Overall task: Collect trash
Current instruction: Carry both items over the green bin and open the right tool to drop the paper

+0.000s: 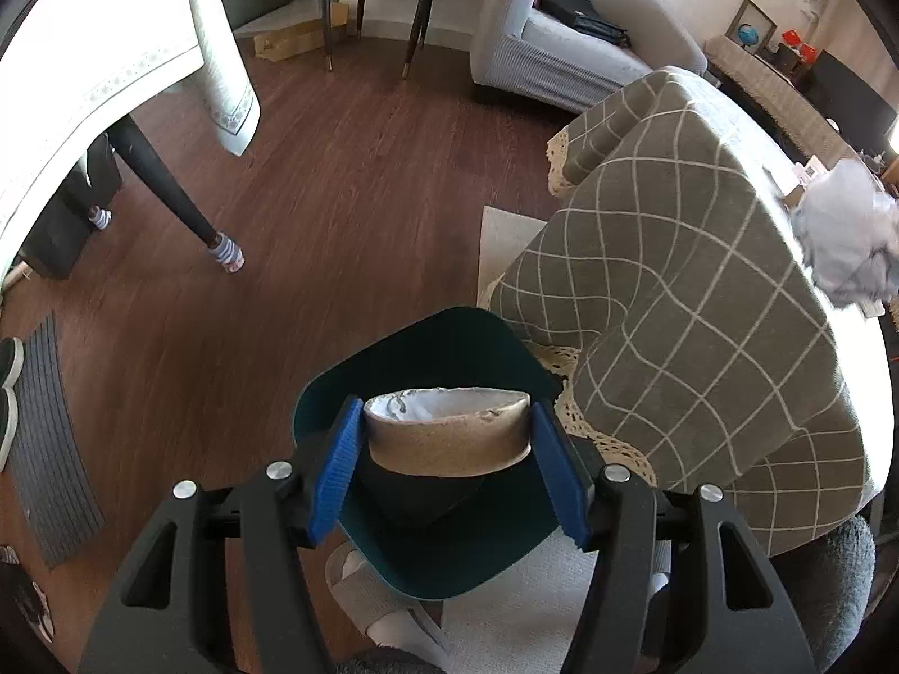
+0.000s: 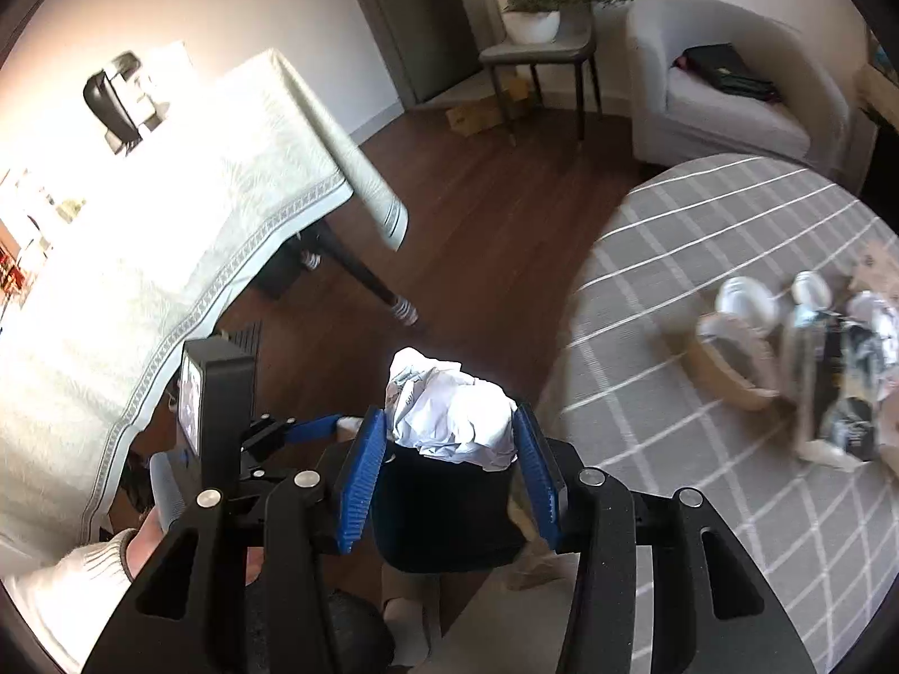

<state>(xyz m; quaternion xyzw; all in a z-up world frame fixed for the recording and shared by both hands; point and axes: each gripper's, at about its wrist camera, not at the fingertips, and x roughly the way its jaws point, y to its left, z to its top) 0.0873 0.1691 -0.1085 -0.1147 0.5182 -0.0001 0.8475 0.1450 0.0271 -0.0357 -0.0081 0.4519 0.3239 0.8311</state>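
L gripper (image 1: 446,463) pinches a squashed brown paper cup (image 1: 446,438) betw its blue pads, held right over the dark green bin (image 1: 494,359) below the jaws. R gripper (image 2: 449,460) clamps crumpled white paper (image 2: 449,410), also above the bin's dark mouth. More trash (image 2: 798,359) lies on the checked tablecloth (image 2: 702,213), well off to the R of the R jaws.

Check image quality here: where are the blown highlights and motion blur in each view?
Left wrist view: white tablecloth overexposed at the left edge, crumpled paper at the right edge smeared. Right wrist view: tablecloth washed out by glare, trash pile on the checked table motion-blurred; both views strongly fisheye-curved.
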